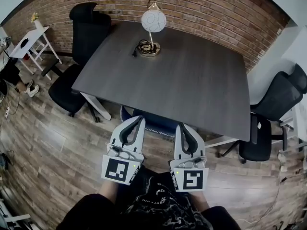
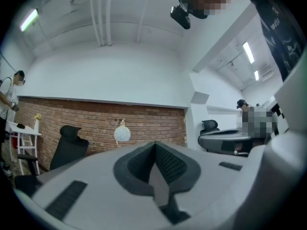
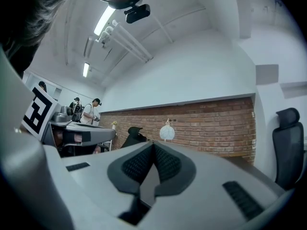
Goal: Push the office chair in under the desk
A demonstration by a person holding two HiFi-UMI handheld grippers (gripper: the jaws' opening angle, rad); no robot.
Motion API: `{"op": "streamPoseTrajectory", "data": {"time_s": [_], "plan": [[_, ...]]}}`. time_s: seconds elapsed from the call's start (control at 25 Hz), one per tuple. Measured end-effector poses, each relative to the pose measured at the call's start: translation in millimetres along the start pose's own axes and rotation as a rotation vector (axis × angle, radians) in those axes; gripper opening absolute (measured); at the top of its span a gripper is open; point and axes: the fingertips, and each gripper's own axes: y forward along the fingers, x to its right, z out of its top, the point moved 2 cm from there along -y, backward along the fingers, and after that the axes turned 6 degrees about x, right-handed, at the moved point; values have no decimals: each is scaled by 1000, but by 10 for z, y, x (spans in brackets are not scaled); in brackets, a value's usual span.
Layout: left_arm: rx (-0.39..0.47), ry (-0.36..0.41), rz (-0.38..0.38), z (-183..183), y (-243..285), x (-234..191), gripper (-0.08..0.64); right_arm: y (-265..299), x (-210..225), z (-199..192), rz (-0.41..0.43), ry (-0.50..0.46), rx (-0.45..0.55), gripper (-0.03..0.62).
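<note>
**Fingers of the left gripper [image 1: 139, 120] and right gripper [image 1: 184, 127], both closed on nothing, side by side at the bench's [image 1: 192, 80] near edge.**

I saw the office chair [image 1: 151, 124] only as a blue padded part between the two grippers, mostly tucked beneath the bench top. I judged it would roll easily on the wooden floor [image 1: 57, 143] but swivel if pushed off-centre. It looked stiff-framed and softly padded, so it was best pressed with both closed tips spread evenly across that blue edge, not pinched.

globe lamp [image 1: 153, 20]: upright | white stand [image 1: 29, 43]: left, beside brick wall [image 1: 206, 8] | floor [image 1: 53, 147]: wood planks
</note>
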Motion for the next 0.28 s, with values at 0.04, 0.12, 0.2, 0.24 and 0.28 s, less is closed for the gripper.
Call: {"op": "streamPoseTrajectory", "data": {"time_s": [0.04, 0.12, 0.2, 0.24, 0.28], "plan": [[-2, -2, -2, -6, 4, 3, 8, 0, 4, 2, -1, -2, -1, 3], [-6, -2, -3, -12, 19, 1, 8, 9, 18, 9, -2, -5, 2, 3], [-7, 5, -4, -14, 39, 2, 8, 18, 37, 6, -2, -9, 0, 3], [-8, 11, -5, -15, 48, 4, 8, 22, 47, 4, -3, -10, -1, 3], [-9, 17, -6, -17, 58, 7, 8, 26, 57, 1, -4, -11, -2, 3]]}}
